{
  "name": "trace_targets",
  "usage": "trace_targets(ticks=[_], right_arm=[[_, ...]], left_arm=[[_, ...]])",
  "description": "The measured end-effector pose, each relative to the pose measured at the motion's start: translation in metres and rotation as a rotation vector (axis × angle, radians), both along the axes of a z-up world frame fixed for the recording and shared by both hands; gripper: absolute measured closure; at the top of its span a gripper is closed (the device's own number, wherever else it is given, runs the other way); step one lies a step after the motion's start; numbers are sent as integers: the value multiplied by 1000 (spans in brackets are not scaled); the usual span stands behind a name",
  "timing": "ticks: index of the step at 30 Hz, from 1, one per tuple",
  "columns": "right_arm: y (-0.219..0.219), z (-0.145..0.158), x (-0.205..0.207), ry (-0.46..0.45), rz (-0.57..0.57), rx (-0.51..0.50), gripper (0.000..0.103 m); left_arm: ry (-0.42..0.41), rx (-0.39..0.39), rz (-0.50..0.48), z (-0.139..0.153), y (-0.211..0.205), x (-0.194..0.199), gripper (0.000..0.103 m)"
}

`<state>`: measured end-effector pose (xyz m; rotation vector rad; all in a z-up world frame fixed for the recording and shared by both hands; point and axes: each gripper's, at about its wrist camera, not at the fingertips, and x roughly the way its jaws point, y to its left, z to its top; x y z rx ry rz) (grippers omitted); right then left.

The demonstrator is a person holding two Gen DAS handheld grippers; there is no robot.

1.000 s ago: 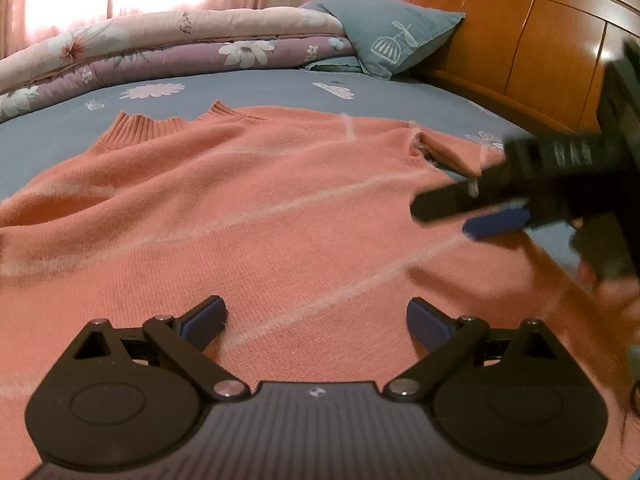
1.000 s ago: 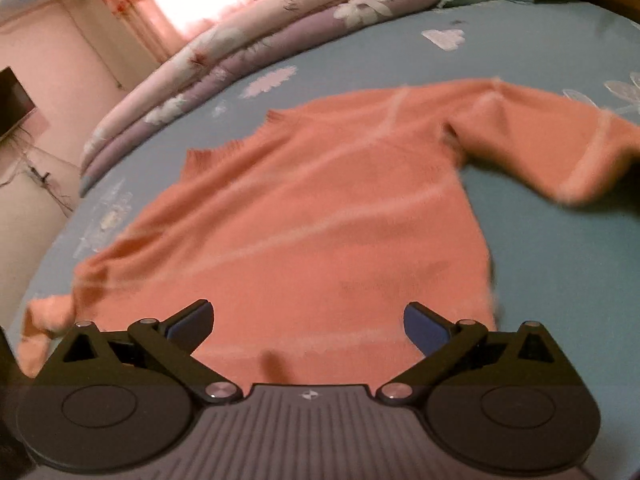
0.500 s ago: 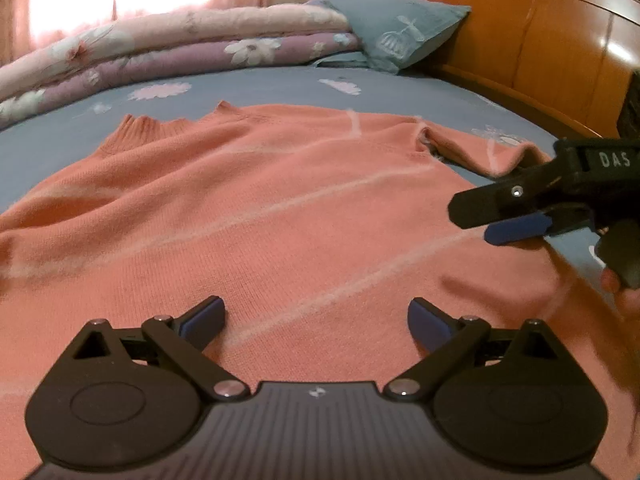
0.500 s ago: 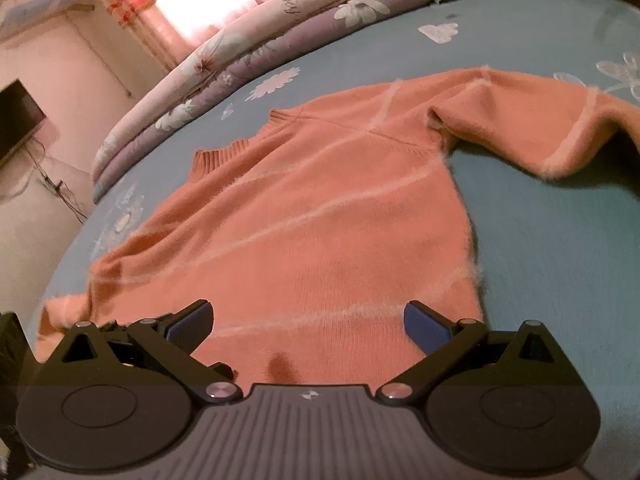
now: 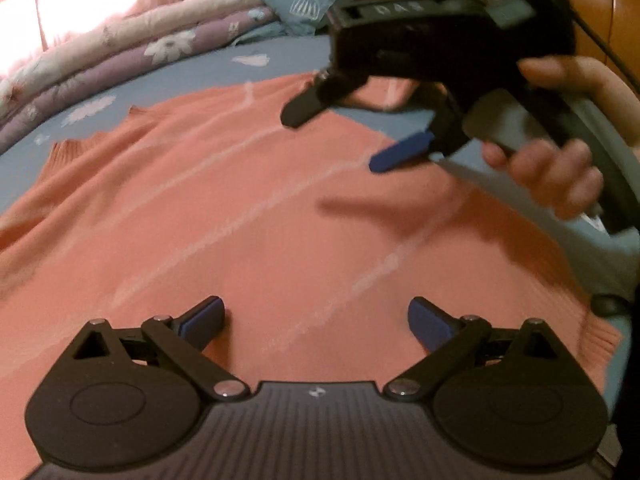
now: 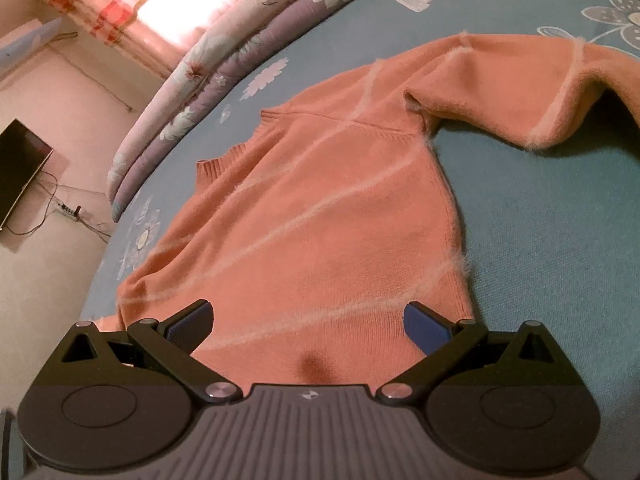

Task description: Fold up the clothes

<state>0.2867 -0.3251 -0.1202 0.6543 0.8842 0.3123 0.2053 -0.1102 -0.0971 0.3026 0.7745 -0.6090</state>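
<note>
Blue floral-print bed (image 6: 560, 220): carries orange knit sweater with pale stripes (image 6: 320, 220), flat, collar toward rolled floral quilt (image 6: 240, 32), sleeve out right. Right gripper (image 5: 360, 136), left gripper (image 5: 316, 320): fingers spread wide, empty, above sweater.

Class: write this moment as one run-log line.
sweater: flat on bed, unfolded | left gripper: jaws open | right gripper: jaws open, empty
</note>
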Motion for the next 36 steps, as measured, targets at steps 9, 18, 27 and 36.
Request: trace_targets(ticks=[9,18,27,36], right_arm=[[3,4,-4,35,-9,-18,0],[14,9,1,82,-48,-74,0],[31,10,9,69,32,-68,0],[44,6,28,31,82,-40,0]], left_arm=[[51,12,124,14,45,-42,4],[98,6,134,11,43,-18,4],[-142,47,266,88,103,99,6],[-53,191,293,46,123,275,64]])
